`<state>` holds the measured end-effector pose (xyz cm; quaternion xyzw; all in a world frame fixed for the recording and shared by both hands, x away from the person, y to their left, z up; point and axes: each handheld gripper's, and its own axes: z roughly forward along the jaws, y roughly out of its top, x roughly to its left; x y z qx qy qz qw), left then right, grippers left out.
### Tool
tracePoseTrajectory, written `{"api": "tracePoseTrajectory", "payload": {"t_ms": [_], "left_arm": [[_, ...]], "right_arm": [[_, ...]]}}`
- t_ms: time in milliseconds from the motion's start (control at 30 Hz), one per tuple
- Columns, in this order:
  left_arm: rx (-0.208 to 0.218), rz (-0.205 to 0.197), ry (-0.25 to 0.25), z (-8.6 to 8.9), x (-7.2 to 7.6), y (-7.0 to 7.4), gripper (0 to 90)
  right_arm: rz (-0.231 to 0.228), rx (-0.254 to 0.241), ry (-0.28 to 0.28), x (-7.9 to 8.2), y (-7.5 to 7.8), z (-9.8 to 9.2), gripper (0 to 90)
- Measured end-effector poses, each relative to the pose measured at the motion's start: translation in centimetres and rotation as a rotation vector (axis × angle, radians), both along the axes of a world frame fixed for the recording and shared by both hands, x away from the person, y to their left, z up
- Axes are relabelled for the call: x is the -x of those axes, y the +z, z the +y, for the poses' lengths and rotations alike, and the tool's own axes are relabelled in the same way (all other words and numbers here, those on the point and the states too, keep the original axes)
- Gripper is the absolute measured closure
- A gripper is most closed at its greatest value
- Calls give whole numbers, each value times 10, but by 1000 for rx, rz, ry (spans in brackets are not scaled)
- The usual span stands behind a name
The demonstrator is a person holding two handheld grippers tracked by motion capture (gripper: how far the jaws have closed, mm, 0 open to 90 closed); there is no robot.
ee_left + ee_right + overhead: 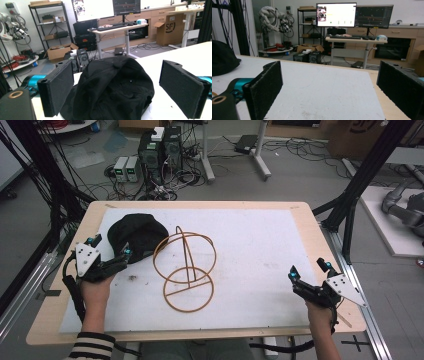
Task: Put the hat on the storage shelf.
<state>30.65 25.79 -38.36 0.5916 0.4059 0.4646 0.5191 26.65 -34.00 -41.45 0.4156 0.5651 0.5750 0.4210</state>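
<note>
One black cap [136, 236], one wire stand [186, 269], two wide-jawed tools.

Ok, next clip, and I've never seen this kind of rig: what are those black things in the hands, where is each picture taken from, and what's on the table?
No robot here: a person holds a handheld two-jaw gripper in each hand. The high view looks down on the table, with the left gripper at the left and the right gripper at the right. The other two pictures come from cameras riding on each gripper, looking along its black jaws.

On the white surface lie a black cap and a wire hat stand of thin hoops. In the left gripper view the cap sits between the wide-open jaws, not yet gripped. The right gripper's jaws are open too, over bare table, holding nothing.
</note>
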Motion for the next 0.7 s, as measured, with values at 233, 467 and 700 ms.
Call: {"api": "tracePoseTrajectory", "payload": {"t_ms": [233,467,700], "left_arm": [[2,14,10,0,-12,-3,126],[-2,31,21,1,-23,-9,126],[-5,59,36,5,-31,-15,124]], "right_arm": [[-1,2,1,0,0,1,60],[-1,3,-1,-1,-1,1,60],[4,-3,0,-2,-2,1,60]]}}
